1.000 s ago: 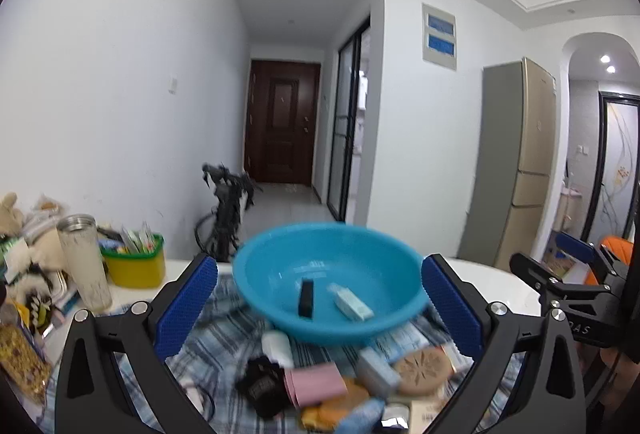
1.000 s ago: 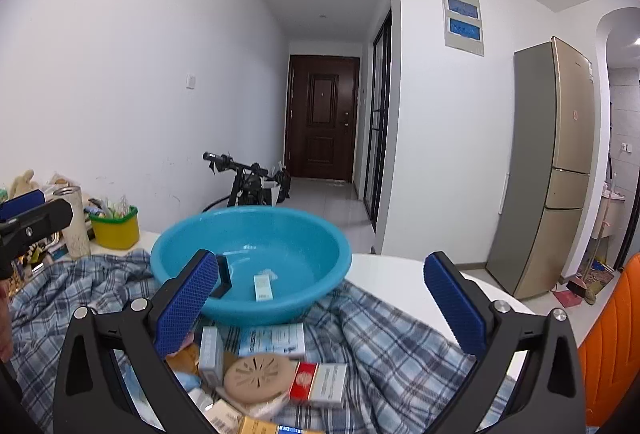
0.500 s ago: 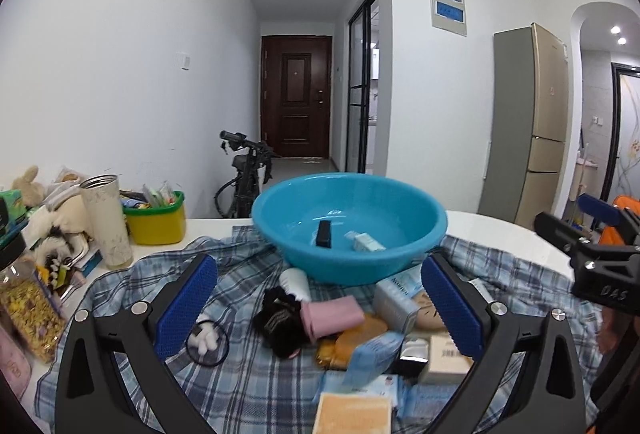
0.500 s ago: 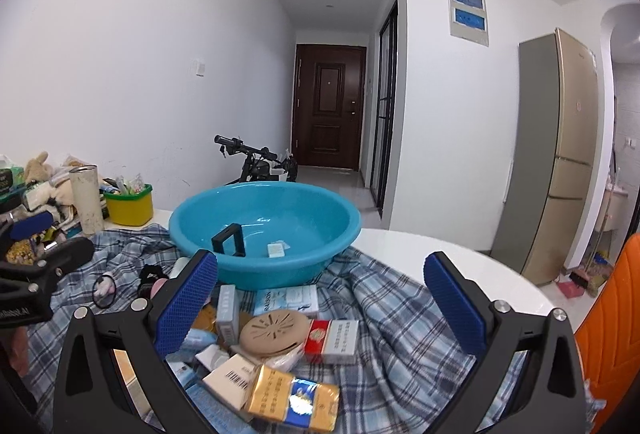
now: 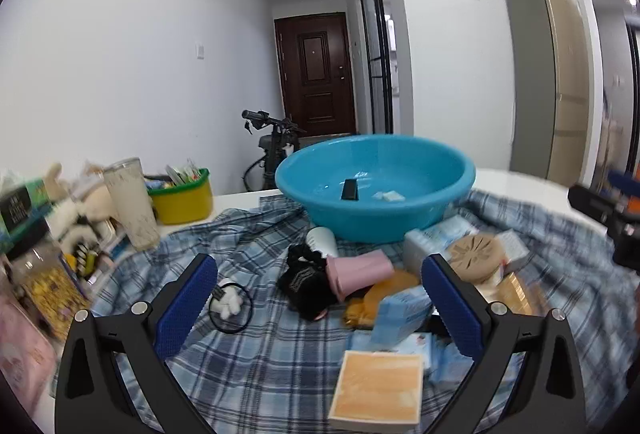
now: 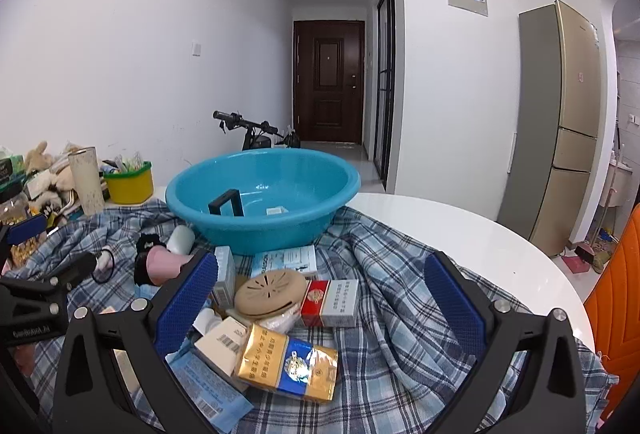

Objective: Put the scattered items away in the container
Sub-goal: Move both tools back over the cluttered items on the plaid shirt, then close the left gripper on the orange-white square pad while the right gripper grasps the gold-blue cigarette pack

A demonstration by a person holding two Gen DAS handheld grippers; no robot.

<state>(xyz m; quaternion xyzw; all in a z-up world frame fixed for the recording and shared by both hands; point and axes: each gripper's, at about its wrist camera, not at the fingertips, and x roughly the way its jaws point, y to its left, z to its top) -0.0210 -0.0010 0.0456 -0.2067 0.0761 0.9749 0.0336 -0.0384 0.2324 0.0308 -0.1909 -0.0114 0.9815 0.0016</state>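
Note:
A blue basin (image 5: 400, 218) (image 6: 224, 222) stands on a plaid cloth and holds a black clip (image 5: 349, 189) and a small white box (image 5: 388, 196). Scattered items lie in front of it: a pink roll (image 5: 358, 270), a black pouch (image 5: 304, 284), a tan round disc (image 6: 270, 292), a red-and-white pack (image 6: 330, 302), a gold-and-blue pack (image 6: 290, 362) and an orange box (image 5: 378, 392). My left gripper (image 5: 320, 302) is open and empty above the pink roll and pouch. My right gripper (image 6: 320, 298) is open and empty above the disc and packs.
A tumbler (image 5: 134, 203), a yellow tub (image 5: 182, 197), plush toys and snack bags crowd the table's left edge. A hair tie (image 5: 232, 306) lies on the cloth. The bare white tabletop (image 6: 460, 230) runs to the right. An orange chair (image 6: 618, 298) stands at far right.
Both grippers have drawn back from the basin and risen, so more of the scattered pile shows below them. Both stay open and empty.

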